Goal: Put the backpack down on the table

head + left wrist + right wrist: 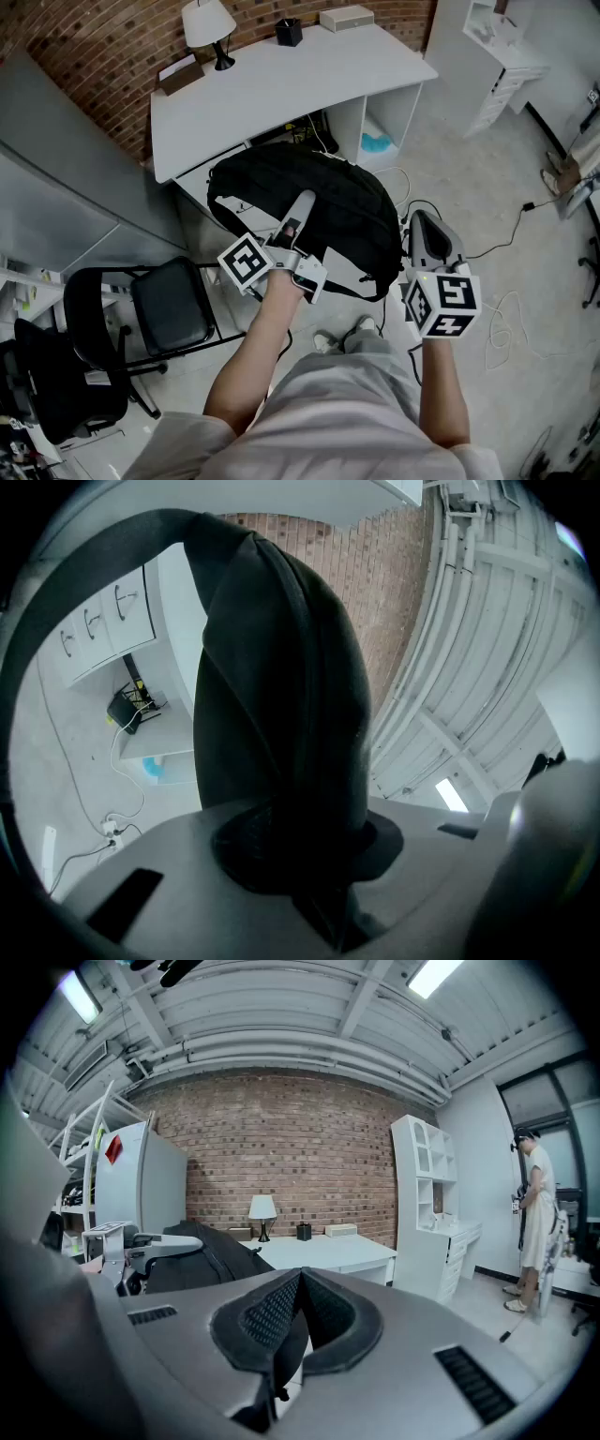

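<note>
- Your left gripper [309,855] is closest to its camera. Its jaws are clamped on a thick fold of black strap from the backpack [281,686], which fills the middle of the left gripper view.
- From the head view, your left gripper [298,211] reaches forward and slightly upward. The black backpack [347,202] hangs from it.
- Your right gripper [295,1312] has its jaws closed together with nothing between them.
- In the head view, your right gripper [427,230] sits just beside the backpack's right side.
- The backpack is in the air in front of the white desk [281,84], against its front edge. It is not on the top.
- On the far side of the desk top are a table lamp [208,23], a black cup [289,32] and a pale box [347,17], by the brick wall [84,66].
- A black folding chair [169,305] stands on the floor to your left.
- In the right gripper view, a person [534,1222] stands far off on the right.
</note>
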{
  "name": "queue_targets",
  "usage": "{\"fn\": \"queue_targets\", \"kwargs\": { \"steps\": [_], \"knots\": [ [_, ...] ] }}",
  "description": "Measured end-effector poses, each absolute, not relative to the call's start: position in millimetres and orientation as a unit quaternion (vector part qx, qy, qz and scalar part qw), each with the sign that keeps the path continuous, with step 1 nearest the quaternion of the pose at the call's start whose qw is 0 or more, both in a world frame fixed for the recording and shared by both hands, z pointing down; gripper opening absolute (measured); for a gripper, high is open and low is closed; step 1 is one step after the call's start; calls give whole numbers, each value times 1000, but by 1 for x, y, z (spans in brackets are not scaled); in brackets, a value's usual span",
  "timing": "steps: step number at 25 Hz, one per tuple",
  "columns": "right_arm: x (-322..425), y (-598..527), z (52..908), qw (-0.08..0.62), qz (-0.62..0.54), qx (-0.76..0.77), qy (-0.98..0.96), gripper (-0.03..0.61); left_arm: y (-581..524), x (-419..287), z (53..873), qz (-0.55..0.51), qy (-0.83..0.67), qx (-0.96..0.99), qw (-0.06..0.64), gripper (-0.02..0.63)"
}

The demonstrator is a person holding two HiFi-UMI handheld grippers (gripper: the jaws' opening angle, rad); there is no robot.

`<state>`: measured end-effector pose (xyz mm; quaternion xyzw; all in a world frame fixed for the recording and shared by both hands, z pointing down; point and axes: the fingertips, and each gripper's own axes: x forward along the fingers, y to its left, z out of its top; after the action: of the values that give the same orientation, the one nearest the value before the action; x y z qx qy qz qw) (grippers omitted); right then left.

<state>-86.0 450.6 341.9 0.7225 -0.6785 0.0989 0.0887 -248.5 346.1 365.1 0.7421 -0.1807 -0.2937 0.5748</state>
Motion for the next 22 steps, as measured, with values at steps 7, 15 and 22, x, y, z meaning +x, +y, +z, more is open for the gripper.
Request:
{"fn": "queue_targets", "kwargs": {
  "steps": [7,15,22],
  "knots": [
    [-73,439,349,88,108,724,-675,0,335,-233,371,-286,-180,740,581,71],
    [-39,403,355,81,112,721,-679,0,301,-195,375,-278,-180,744,581,72],
    [16,354,361,75,119,716,-684,0,252,-144,377,-280,-188,743,578,71]
  ]
}}
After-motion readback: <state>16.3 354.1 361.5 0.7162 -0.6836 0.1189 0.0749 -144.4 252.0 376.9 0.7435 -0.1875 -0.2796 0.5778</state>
